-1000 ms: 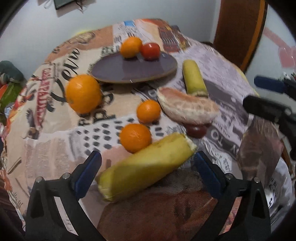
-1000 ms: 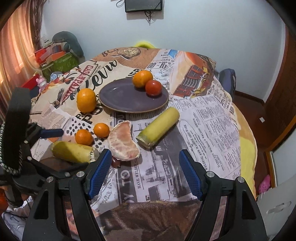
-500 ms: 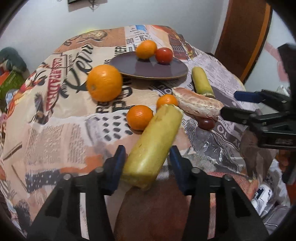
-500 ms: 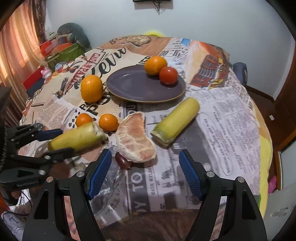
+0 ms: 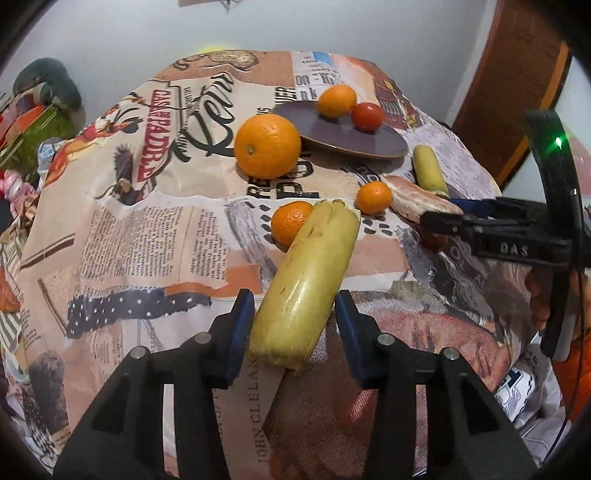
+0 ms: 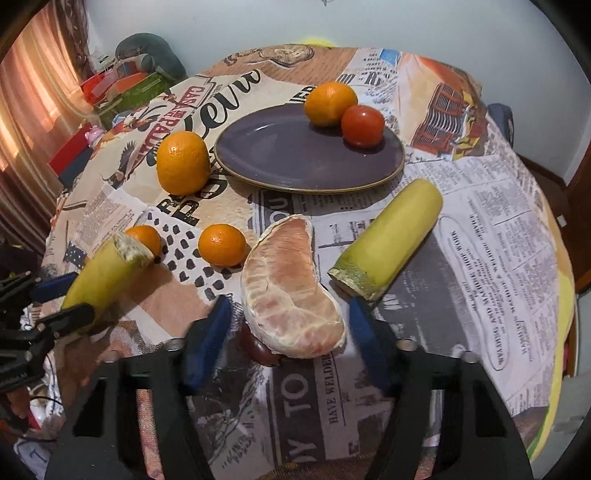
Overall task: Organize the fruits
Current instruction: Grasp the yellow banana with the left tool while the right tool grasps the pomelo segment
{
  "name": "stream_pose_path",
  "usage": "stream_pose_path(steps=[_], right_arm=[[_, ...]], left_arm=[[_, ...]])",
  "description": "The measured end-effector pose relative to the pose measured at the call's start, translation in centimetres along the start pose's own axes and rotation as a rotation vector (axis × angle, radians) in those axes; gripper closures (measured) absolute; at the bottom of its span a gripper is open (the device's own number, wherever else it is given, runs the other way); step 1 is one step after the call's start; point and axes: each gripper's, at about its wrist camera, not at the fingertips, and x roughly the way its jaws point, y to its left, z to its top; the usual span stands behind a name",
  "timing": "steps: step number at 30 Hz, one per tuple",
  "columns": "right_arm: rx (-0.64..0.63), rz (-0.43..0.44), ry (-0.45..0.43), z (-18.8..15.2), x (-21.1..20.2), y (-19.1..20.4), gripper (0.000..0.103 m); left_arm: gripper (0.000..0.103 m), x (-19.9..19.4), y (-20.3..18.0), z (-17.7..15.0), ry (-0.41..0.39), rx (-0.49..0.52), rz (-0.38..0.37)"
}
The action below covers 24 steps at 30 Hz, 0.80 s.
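On the purple plate (image 6: 295, 155): only one orange (image 6: 330, 103) and tomato (image 6: 362, 125). Left gripper (image 5: 295, 317) clamps a banana piece (image 5: 310, 280); right gripper (image 6: 291, 332), jaws just closing, straddles the peeled segment (image 6: 288, 284), contact unclear. Most fruit remains.

1. Round table (image 6: 491, 236) under a cloth printed with newspaper and poster motifs, yellow edge showing on the right.
2. Plain pale wall (image 6: 207, 26) behind the table.
3. Brown wooden door (image 5: 517, 70) at the right of the left wrist view.
4. Pinkish-orange curtain (image 6: 33, 88) at the far left, lit warm from behind.
5. Clutter of coloured boxes (image 6: 122, 88) and a grey-green bundle (image 6: 147, 48) beside the curtain.
6. Wood-toned floor (image 6: 543, 173) past the table, white skirting along the wall.
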Motion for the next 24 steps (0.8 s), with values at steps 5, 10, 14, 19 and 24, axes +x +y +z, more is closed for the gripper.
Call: stream_pose_path(steps=[5, 10, 14, 19, 24], right_arm=[[-0.002, 0.017, -0.015, -0.3, -1.0, 0.1, 0.056], [-0.04, 0.014, -0.039, -1.2, -3.0, 0.4, 0.056], [-0.059, 0.004, -0.058, -2.5, -4.6, 0.3, 0.056], [-0.047, -0.023, -0.06, -4.0, -5.7, -0.6, 0.056], [-0.044, -0.045, -0.006, -5.5, -4.8, -1.2, 0.056]], left_arm=[[0.057, 0.8, -0.7, 0.9, 0.021, 0.023, -0.042], [0.057, 1.6, -1.5, 1.7, 0.034, 0.053, -0.054], [0.053, 2.5, -1.9, 2.2, 0.054, 0.078, -0.062], [0.049, 3.5, -2.2, 2.5, 0.072, 0.084, -0.064], [0.047, 4.0, -2.5, 2.5, 0.069, 0.093, -0.054]])
